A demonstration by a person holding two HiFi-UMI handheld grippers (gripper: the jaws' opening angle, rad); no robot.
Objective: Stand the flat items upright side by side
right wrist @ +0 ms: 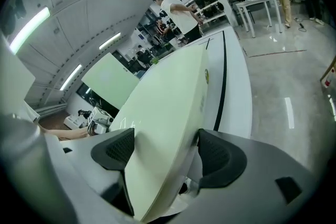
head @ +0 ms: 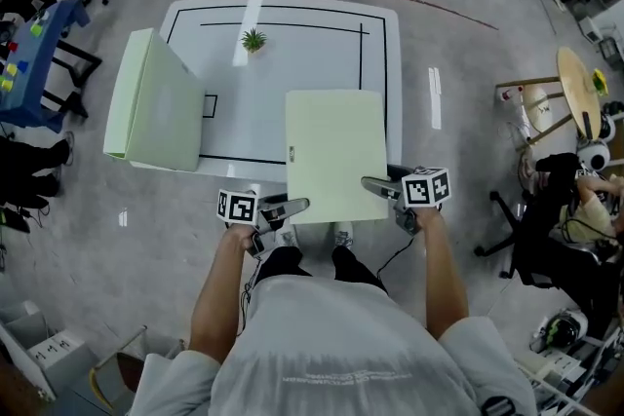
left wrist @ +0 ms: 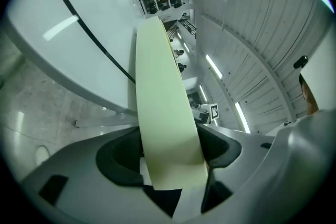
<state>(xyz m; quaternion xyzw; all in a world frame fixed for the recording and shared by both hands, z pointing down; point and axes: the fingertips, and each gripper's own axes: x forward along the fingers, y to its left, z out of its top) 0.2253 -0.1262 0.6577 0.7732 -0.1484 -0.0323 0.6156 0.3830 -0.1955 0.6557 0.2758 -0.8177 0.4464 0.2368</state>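
Now, forearm [head: 437, 270] outstretched, right tool [head: 376, 187] is opening its jaws round the panel [head: 336, 151].

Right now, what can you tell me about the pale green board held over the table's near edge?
The pale green board is a plain, matte rectangular slab with rounded corners and a tiny mark on its left edge. It lies roughly face-up over the white table's near right part, overhanging the front. The left hand-held gripper clamps its near left corner; the right hand-held gripper straddles the near right corner, jaws opening.
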